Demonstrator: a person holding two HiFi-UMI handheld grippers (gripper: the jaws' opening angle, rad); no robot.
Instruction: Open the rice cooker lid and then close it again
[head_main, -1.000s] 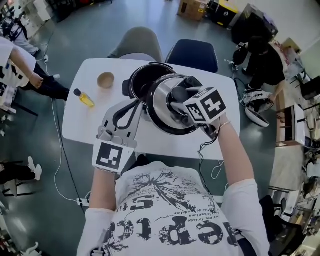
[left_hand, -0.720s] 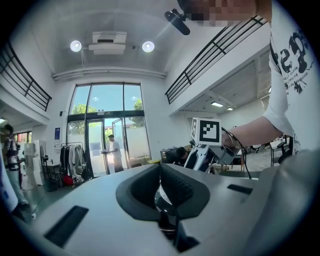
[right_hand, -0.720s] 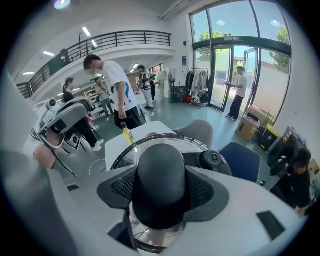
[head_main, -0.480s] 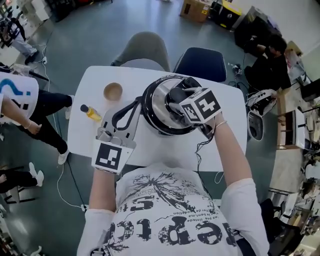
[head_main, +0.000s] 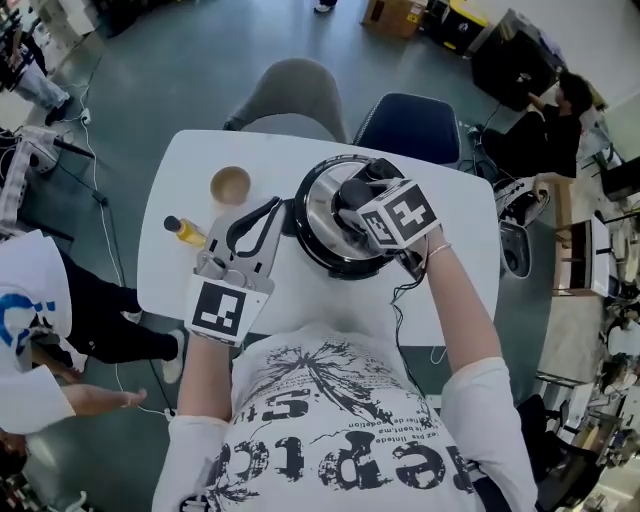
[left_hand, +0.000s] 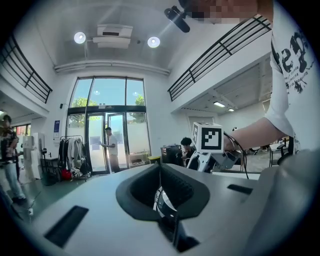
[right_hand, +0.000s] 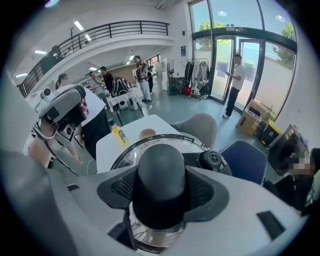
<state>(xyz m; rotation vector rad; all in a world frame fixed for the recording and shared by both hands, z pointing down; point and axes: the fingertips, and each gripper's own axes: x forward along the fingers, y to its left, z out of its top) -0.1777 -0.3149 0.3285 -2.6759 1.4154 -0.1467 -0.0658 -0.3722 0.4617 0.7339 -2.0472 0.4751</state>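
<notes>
The rice cooker (head_main: 322, 238) stands on the white table (head_main: 180, 170). Its glass lid (head_main: 318, 205) lies over the pot. My right gripper (head_main: 358, 195) comes down from the right and is shut on the lid's black knob (right_hand: 161, 180), which fills the gap between the jaws in the right gripper view. The lid's steel rim (right_hand: 150, 142) shows below it. My left gripper (head_main: 280, 212) points level at the cooker's left side. In the left gripper view its jaws stand close together on a thin black and silver edge of the cooker (left_hand: 162, 197).
A small wooden bowl (head_main: 231, 185) and a yellow bottle (head_main: 185, 231) sit on the table's left part. A grey chair (head_main: 290, 95) and a blue chair (head_main: 420, 125) stand at the far side. A person in white (head_main: 30, 330) is at the left.
The lid, earlier tilted in front of the open pot, now lies over it, still in my right gripper. Both grippers shifted with the cooker. The person at the left walked nearer.
</notes>
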